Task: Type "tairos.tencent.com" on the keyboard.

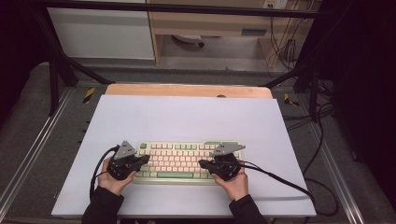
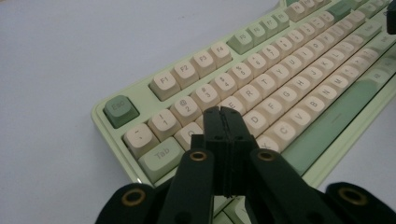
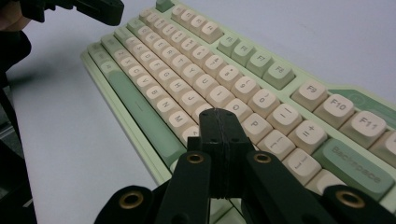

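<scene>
High view: I take the keyboard (image 1: 180, 161) as landmark; it lies on the bench (image 1: 187, 116), at the near middle of the white sheet. My left gripper (image 1: 144, 159) sits over the keyboard's left end, its jaws pressed together on nothing, the tips above the keys beside Tab in the left gripper view. My right gripper (image 1: 203, 164) sits over the keyboard's right part, jaws likewise closed and empty, tips above the letter keys.
</scene>
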A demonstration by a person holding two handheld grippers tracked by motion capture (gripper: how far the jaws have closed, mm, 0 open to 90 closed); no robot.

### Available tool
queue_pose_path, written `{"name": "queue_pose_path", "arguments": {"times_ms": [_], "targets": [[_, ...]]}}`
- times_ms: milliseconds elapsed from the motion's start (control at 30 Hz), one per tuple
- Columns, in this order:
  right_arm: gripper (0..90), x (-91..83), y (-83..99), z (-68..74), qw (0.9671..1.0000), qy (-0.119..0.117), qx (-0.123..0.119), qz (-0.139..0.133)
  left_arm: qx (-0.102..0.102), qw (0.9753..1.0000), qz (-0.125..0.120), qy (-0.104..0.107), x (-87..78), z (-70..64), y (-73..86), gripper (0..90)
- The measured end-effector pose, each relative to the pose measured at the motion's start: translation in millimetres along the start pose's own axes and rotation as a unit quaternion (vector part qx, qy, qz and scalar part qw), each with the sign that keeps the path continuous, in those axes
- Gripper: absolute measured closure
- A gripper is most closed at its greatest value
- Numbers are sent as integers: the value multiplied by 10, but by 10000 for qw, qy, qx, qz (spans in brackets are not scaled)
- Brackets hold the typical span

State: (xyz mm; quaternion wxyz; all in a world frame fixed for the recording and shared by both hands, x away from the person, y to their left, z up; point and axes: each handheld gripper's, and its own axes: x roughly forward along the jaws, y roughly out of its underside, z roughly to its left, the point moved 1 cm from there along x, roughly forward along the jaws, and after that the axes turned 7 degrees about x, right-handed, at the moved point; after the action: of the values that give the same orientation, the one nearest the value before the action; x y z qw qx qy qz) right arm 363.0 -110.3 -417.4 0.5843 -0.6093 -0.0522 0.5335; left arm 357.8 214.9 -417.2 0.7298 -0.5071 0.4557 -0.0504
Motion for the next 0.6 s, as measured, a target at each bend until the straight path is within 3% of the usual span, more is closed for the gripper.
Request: {"name": "queue_pose_path", "arguments": {"times_ms": [600], "targets": [[900, 318, -108, 231, 9998, -180, -67, 92, -49, 10000, -28, 3, -25, 23, 35, 900]]}}
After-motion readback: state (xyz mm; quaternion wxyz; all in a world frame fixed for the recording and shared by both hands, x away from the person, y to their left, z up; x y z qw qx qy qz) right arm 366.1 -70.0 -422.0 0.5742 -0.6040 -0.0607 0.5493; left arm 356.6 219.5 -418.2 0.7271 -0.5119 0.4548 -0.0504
